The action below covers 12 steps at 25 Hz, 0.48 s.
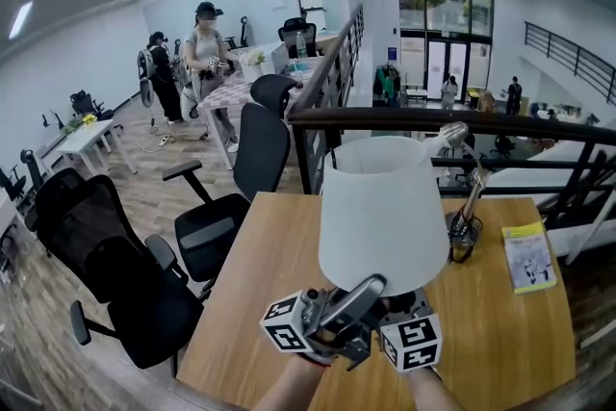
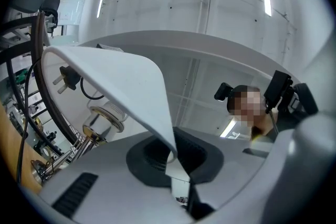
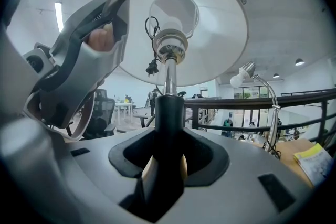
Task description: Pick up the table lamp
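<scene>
The table lamp (image 1: pixel 383 207) stands upright, long axis vertical, over the near edge of the wooden surface (image 1: pixel 241 303), directly ahead of and above both hands. Its white shade (image 2: pixel 121 86) hides its foot in the head view, so I cannot tell whether it is off the wood.

The right hand-held gripper (image 3: pixel 164 165) reaches in almost level and is clamped on the dark stem (image 3: pixel 169 113), its jaws set wide around it. The left hand-held gripper (image 2: pixel 176 162) points upward and is pinched nearly flat on the thin lower rim of the shade. Both are on the lamp. The right one carries the weight, and the left one probably only steadies it.

The plug (image 3: pixel 152 65) and its cord hang loose under the shade and could swing during a lift.

Straight up is open. A gooseneck desk lamp (image 1: pixel 469 197) is near on the right, with a yellow booklet (image 1: pixel 528 257) past it. The railing (image 1: pixel 404 118) runs behind, and office chairs (image 1: pixel 241 178) stand well off to the left.
</scene>
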{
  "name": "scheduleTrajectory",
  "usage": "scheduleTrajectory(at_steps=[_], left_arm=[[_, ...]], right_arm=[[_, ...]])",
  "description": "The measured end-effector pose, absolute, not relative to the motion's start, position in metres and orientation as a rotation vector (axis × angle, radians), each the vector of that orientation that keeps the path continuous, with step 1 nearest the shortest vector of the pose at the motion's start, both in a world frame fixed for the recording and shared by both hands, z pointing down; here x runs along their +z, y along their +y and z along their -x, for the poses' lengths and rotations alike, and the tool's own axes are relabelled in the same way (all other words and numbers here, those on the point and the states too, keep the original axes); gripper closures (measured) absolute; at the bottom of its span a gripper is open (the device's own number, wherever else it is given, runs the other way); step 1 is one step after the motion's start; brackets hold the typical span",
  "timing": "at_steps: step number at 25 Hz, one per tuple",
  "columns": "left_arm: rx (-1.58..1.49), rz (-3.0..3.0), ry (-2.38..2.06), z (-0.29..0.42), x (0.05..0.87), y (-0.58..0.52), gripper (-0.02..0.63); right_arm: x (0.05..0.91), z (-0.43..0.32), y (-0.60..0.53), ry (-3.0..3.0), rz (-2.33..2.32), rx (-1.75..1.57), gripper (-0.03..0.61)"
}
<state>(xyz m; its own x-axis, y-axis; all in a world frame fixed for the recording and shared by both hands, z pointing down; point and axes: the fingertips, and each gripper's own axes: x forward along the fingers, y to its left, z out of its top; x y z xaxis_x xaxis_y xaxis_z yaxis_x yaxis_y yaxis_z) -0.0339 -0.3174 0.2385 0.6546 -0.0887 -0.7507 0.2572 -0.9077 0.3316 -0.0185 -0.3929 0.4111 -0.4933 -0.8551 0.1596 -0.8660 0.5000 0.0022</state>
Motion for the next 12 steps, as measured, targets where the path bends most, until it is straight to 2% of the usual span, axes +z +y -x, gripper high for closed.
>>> scheduleTrajectory(at_steps=[12], left_arm=[[-1.151, -2.503, 0.146, 0.040, 0.221, -0.308, 0.601]], right_arm=[[0.391, 0.026, -0.391, -2.624, -1.520, 0.076, 0.416]])
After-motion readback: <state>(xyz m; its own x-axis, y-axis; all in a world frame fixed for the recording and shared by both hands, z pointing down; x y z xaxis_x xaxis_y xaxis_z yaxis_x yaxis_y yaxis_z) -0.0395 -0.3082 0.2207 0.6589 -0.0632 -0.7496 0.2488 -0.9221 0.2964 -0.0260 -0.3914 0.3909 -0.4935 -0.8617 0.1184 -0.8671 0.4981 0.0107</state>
